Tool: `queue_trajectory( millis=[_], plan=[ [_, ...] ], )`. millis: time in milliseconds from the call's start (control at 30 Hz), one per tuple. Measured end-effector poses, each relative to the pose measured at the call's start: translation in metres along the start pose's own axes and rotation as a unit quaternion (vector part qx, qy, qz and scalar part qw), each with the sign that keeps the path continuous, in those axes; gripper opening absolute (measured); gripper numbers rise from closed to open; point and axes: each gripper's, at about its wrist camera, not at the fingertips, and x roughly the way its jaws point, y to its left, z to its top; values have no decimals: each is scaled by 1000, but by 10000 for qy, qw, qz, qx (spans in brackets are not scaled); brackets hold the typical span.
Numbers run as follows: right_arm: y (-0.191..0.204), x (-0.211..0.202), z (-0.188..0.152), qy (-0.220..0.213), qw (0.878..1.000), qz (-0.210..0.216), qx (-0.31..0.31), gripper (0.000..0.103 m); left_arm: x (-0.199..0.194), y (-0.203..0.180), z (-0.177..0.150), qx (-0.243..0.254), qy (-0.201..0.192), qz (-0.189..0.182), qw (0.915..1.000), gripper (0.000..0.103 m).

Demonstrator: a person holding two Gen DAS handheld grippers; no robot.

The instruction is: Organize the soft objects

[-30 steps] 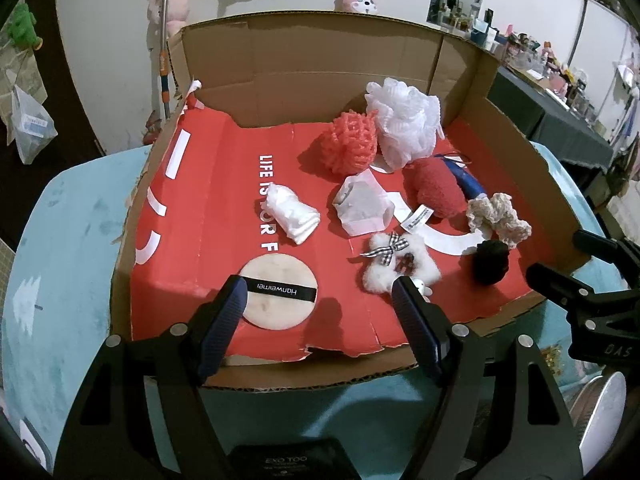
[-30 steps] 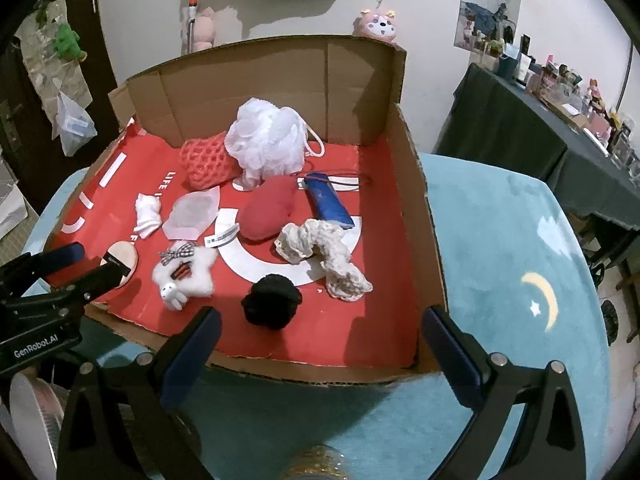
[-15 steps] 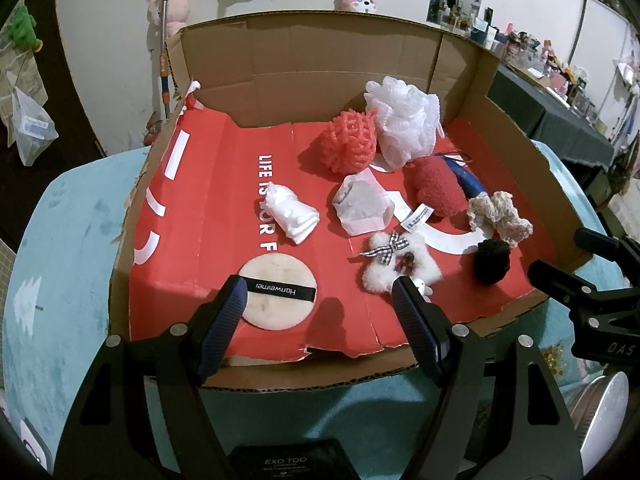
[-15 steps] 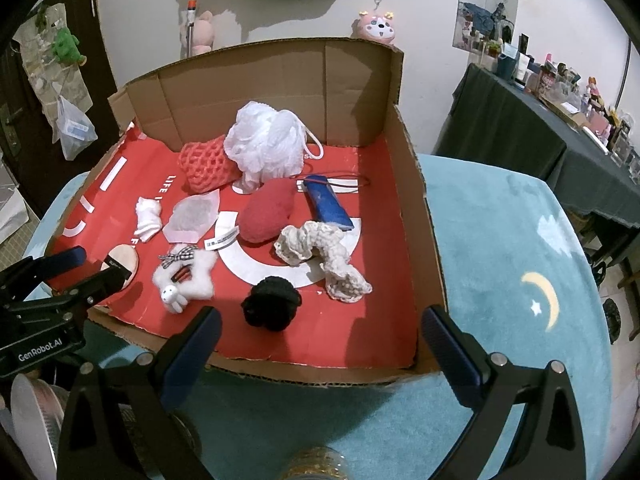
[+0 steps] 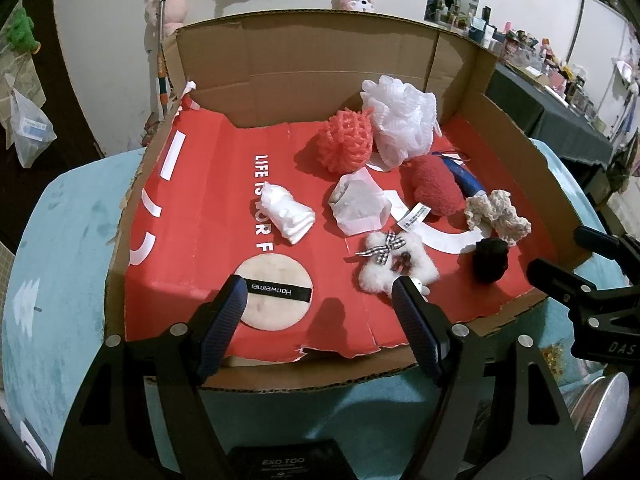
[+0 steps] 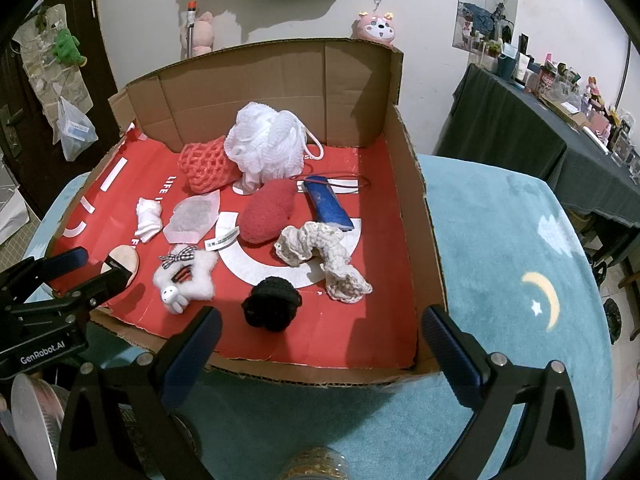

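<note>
A cardboard box (image 5: 304,68) with a red floor holds several soft things: a round powder puff (image 5: 274,286), a white rolled cloth (image 5: 288,212), a coral mesh ball (image 5: 346,144), a white bath pouf (image 5: 400,116), a red sponge (image 5: 434,190), a white fluffy star clip (image 5: 394,262), a black scrunchie (image 6: 272,303) and a beige scrunchie (image 6: 320,258). My left gripper (image 5: 320,292) is open and empty at the box's near edge, by the puff. My right gripper (image 6: 318,322) is open and empty in front of the black scrunchie.
The box stands on a teal rug-covered table (image 6: 520,248). A blue tube (image 6: 328,202) and a translucent pouch (image 6: 194,216) also lie in the box. A dark table with clutter (image 6: 540,120) stands at the right. A metal bowl rim (image 5: 600,412) shows near the grippers.
Both grippers have drifted very slightly; the right view has pulled back a little. Nothing in the box has moved.
</note>
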Motion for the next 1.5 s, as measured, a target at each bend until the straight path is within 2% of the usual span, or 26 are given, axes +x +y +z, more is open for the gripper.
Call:
queue_trajectory(
  millis=[800, 1033, 1167, 1233, 1300, 1500],
  plan=[
    [0, 0, 0, -6, 10000, 1, 6, 102, 2, -1, 0, 5, -21, -33, 10000, 74],
    [-1, -7, 2, -50, 9999, 89, -15, 102, -10, -2, -2, 70, -210, -20, 9998, 74],
    [-6, -27, 4, -260, 9996, 95, 27, 102, -30, 4, -4, -45, -360, -21, 9993, 75],
    [-8, -44, 4, -411, 9991, 52, 18, 102, -48, 3, -7, -37, -560, 51, 9984, 84],
    [-10, -59, 3, -574, 9983, -23, 16, 103, -69, 1, -12, 0, -785, 88, 9969, 87],
    [-12, -116, -26, -1093, 9940, 66, 69, 103, -127, -8, -46, -13, -1356, -17, 9908, 94]
  ],
)
